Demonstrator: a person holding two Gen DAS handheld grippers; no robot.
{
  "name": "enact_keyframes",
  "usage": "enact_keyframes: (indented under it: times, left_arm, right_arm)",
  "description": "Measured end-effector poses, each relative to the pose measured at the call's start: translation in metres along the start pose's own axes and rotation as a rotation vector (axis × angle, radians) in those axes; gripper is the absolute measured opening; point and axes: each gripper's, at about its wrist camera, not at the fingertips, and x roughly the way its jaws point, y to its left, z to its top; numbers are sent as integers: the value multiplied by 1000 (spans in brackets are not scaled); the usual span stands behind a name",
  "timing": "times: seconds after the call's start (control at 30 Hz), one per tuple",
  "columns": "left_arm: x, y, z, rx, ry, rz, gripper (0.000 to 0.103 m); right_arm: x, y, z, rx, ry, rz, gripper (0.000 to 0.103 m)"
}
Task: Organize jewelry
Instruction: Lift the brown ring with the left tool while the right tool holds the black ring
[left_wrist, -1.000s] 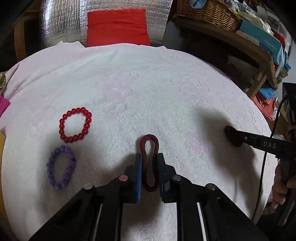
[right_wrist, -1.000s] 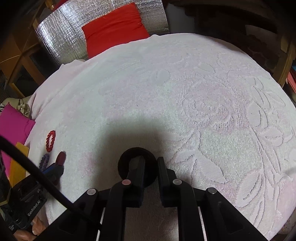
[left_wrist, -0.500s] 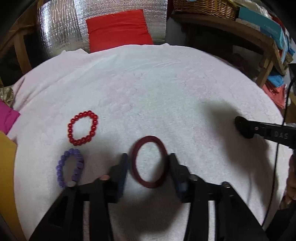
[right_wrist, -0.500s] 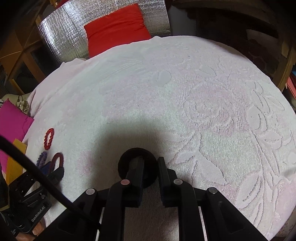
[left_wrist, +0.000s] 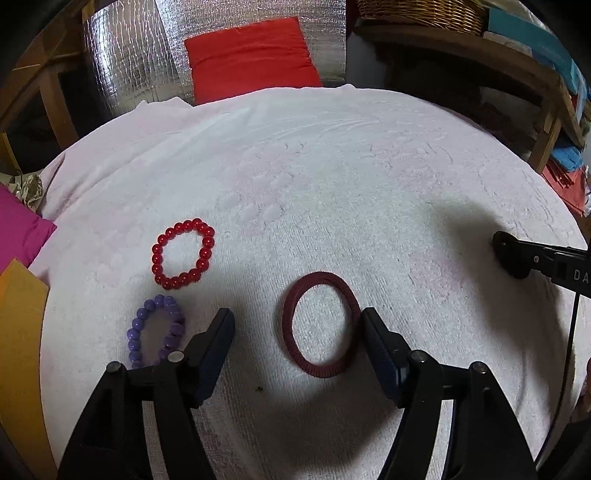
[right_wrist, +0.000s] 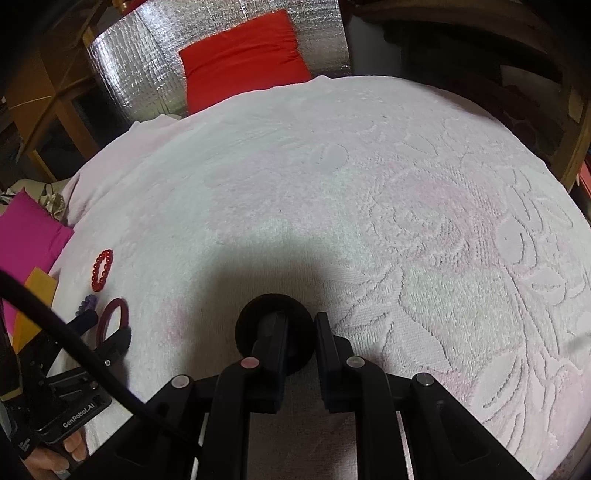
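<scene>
In the left wrist view a dark red ribbed ring (left_wrist: 320, 325) lies flat on the white towel (left_wrist: 332, 166), between my left gripper's (left_wrist: 297, 325) open fingers, touching the right finger. A red bead bracelet (left_wrist: 183, 254) and a purple bead bracelet (left_wrist: 157, 332) lie to its left. In the right wrist view my right gripper (right_wrist: 297, 325) is shut on a black ring (right_wrist: 275, 332) low over the towel (right_wrist: 369, 184). The red bead bracelet (right_wrist: 102, 269), the purple bracelet (right_wrist: 86, 306) and the dark red ring (right_wrist: 112, 319) show far left there.
A red cushion (left_wrist: 251, 55) leans on silver foil behind the towel. A pink cushion (left_wrist: 18, 236) and an orange sheet (left_wrist: 18, 332) lie at the left edge. A wooden shelf with a wicker basket (left_wrist: 421, 14) stands at the back right.
My left gripper has opened wide and let go of the dark red ring, which now lies flat and round on the towel. The left gripper has drawn back a little. The right gripper has stayed put.
</scene>
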Motion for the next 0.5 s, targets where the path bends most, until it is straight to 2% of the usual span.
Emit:
enact_keyframes:
  times: [0.07,0.2,0.37,0.43,0.5]
  left_arm:
    - [1,-2,0,-2,0,3,71]
    - [2,1,0,-13,0,20,80]
    - [4,10,-3,-62,14,-4,85]
    - [6,11,-4,-65,18,11,94]
    - [8,16,-6,-89,38,7,98]
  right_arm:
    - [-1,-1,-1,-2,-1,3,17]
    - [-3,-3,-1,4,0,9,17]
    - [-4,-1,-1,12,5,2,17]
    - [-3,-1,1,17,9,0,17]
    - [-4,-1,1,24,10,0,17]
